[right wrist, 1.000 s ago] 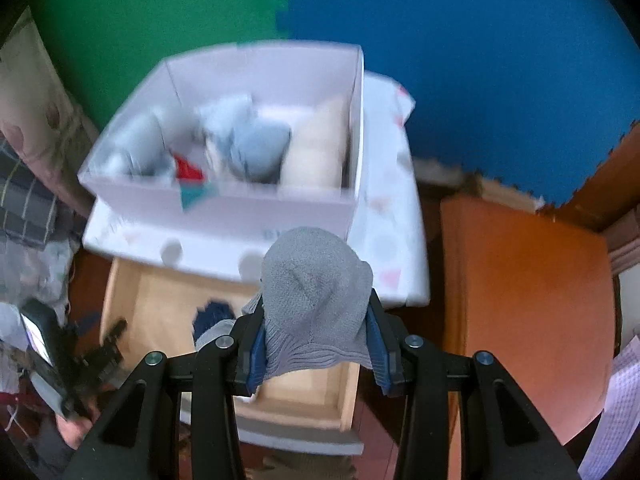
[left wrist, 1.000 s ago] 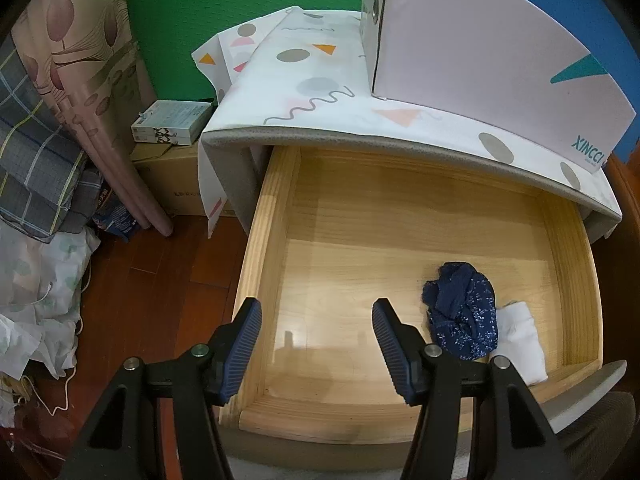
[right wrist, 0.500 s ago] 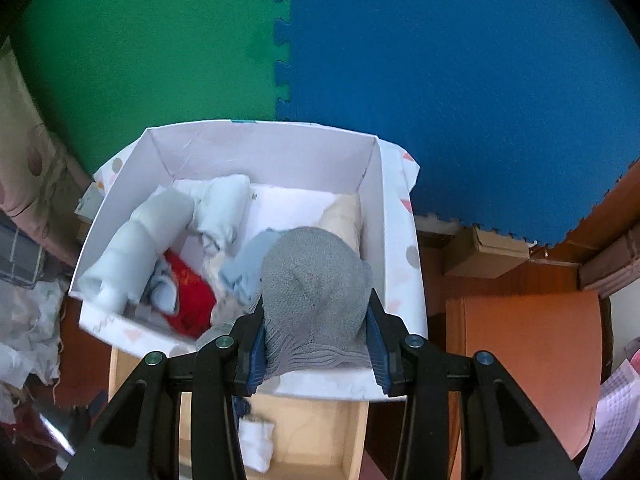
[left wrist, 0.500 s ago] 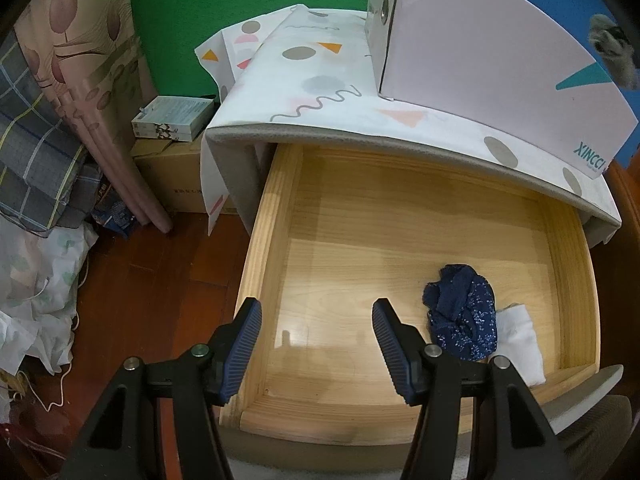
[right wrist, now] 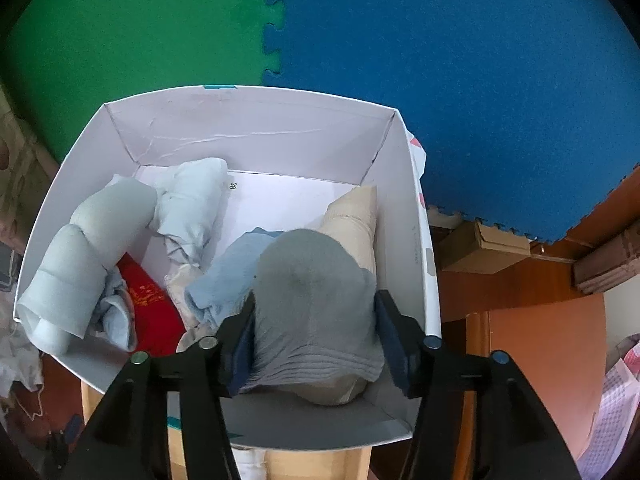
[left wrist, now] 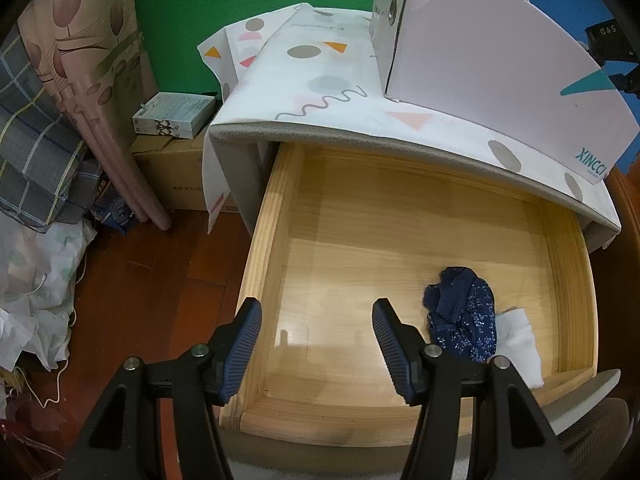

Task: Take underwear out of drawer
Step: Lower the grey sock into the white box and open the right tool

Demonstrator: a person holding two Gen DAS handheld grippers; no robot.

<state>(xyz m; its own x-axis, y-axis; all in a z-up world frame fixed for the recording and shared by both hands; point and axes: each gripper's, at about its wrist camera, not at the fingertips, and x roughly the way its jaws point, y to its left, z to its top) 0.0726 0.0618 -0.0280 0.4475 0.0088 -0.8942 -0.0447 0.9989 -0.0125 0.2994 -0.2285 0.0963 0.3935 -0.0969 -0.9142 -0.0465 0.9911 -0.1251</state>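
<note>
white box (left wrist: 500,80) cut off at top, drawer (right wrist: 320,464) mostly hidden beneath box

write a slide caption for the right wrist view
Right gripper releasing grey knitted garment into white cardboard box.

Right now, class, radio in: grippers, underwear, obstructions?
Left gripper open, empty over drawer. Right gripper just opening; grey underwear between jaws, over box. Navy, white pieces remain. Nothing blocking.
</note>
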